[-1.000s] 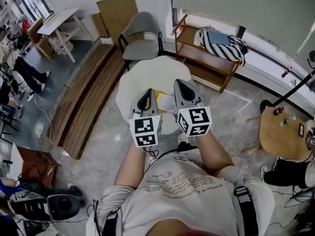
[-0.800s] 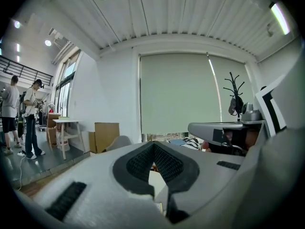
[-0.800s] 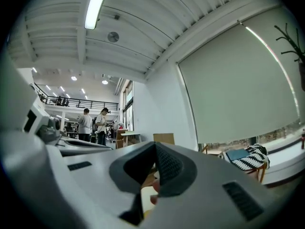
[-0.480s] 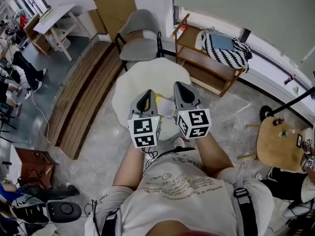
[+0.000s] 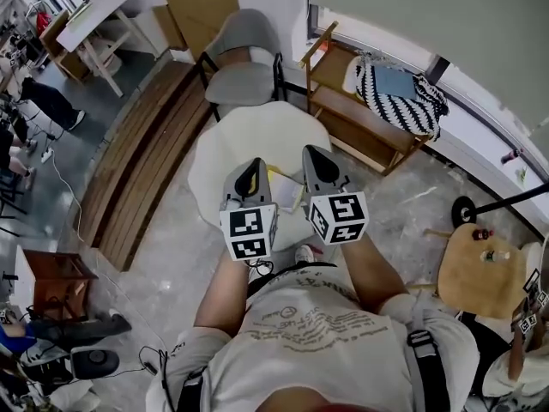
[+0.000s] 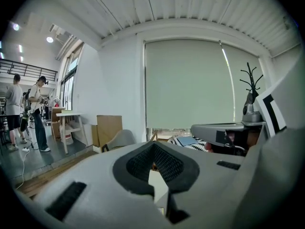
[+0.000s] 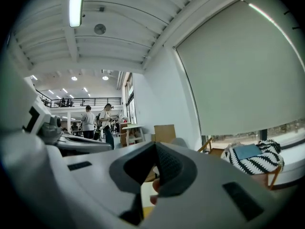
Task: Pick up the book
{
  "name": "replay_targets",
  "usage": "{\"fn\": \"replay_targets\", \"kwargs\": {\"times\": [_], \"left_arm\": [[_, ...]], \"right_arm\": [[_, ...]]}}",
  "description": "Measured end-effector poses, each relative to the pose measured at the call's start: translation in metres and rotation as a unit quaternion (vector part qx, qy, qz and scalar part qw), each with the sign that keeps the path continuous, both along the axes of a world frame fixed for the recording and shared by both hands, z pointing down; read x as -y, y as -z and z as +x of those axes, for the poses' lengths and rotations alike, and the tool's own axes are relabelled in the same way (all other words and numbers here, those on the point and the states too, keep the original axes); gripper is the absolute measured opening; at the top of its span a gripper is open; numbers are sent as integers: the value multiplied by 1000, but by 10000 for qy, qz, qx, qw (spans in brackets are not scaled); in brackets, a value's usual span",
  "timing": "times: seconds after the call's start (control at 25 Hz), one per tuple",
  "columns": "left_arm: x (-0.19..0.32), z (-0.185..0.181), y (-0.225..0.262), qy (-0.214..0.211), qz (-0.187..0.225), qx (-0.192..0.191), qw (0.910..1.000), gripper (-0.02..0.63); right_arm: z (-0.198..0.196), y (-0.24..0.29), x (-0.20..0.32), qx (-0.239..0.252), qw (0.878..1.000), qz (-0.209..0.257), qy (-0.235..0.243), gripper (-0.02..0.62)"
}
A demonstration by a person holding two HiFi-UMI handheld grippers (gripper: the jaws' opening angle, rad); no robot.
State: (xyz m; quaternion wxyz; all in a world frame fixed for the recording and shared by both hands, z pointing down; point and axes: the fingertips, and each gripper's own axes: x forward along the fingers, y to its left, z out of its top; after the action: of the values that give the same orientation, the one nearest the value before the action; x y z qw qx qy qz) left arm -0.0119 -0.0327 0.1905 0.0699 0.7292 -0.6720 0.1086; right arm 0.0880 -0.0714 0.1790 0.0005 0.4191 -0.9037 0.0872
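The book (image 5: 286, 190), thin and pale-covered with a yellow strip showing along its edge, lies flat and slightly askew on the round white table (image 5: 257, 131), close to the table's near edge, with only its middle part in view.

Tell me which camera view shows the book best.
The head view: the book lies in plain sight on the white table. Both gripper views are mostly filled by their own fingers, showing no clear book.

The book (image 5: 286, 187) is white with a yellow edge. The table (image 5: 257, 136) is cream, the chair (image 5: 240, 82) grey. The blanket (image 5: 403, 94) has black-and-white zigzag stripes; the shelf (image 5: 360, 131) is brown wood. The floor (image 5: 171, 256) is mottled grey.
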Motion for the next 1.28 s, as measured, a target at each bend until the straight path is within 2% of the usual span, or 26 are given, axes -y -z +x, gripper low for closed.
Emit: {"fn": "replay_targets", "kwargs": {"times": [0.32, 0.76, 1.08, 1.28], "left_arm": [[14, 3, -27, 85, -322, -125, 9994, 18], [30, -9, -62, -157, -708, -371, 9967, 18], [36, -13, -127, -249, -1211, -726, 9897, 18], [39, -16, -182, -281, -1642, -875, 9821, 17]], "right_arm": [[5, -29, 12, -141, 9994, -296, 75, 25], [-7, -65, 29, -443, 9971, -587, -207, 26], [-14, -121, 34, -779, 9917, -991, -267, 26], [-19, -171, 43, -972, 9862, -1312, -285, 25]]}}
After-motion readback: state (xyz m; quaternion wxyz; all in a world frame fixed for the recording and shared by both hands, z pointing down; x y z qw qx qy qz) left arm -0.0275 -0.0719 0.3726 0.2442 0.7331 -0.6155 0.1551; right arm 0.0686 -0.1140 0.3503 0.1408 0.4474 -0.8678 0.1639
